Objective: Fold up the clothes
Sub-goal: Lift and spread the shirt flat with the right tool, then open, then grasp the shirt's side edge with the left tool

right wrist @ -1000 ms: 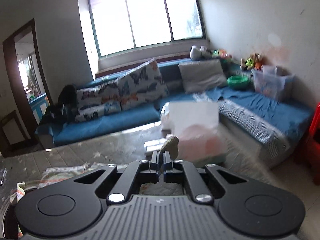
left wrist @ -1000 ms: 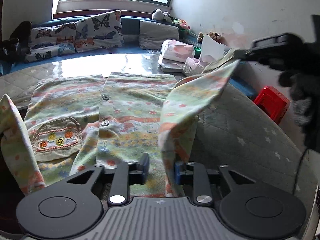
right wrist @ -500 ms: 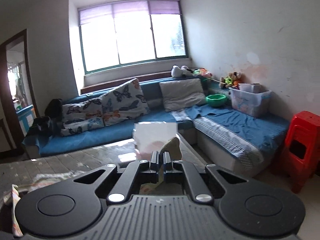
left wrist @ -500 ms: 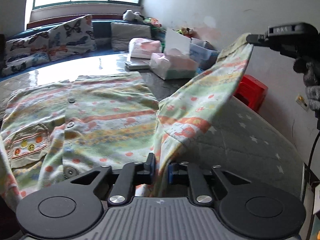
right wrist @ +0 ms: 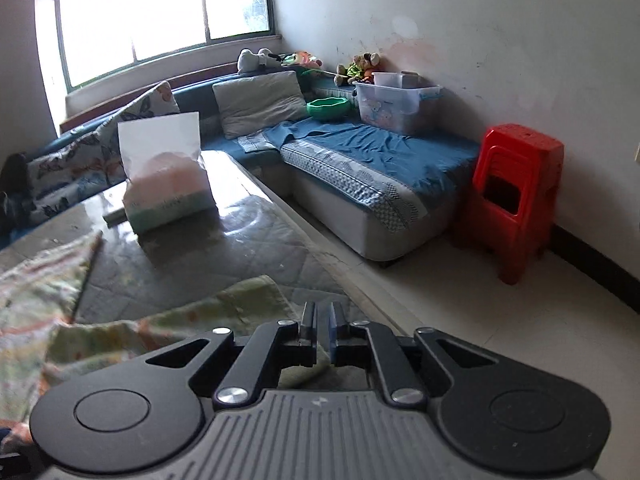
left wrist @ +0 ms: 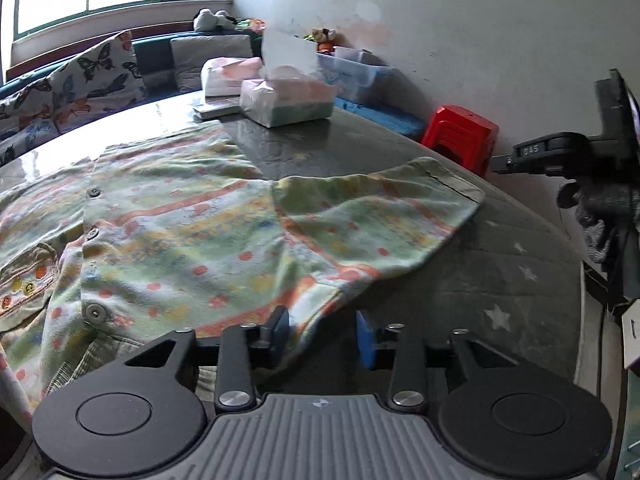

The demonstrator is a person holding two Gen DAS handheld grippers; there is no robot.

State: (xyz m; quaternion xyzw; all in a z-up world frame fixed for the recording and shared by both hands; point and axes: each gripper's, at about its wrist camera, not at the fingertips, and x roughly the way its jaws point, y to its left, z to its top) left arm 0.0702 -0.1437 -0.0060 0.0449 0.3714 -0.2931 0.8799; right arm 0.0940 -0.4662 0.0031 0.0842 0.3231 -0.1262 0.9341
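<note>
Shirt (left wrist: 192, 232) flat on table (left wrist: 500, 280); left gripper (left wrist: 322, 330) fingers apart, empty; right gripper (right wrist: 323, 330) fingers seemingly closed, empty

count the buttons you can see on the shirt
3, in a line down the shirt front: one near the collar, one midway, one near the hem. Folds may hide more.

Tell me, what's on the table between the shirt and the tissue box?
Nothing: in the left wrist view, only bare shiny table separates the shirt from the tissue box.
</note>
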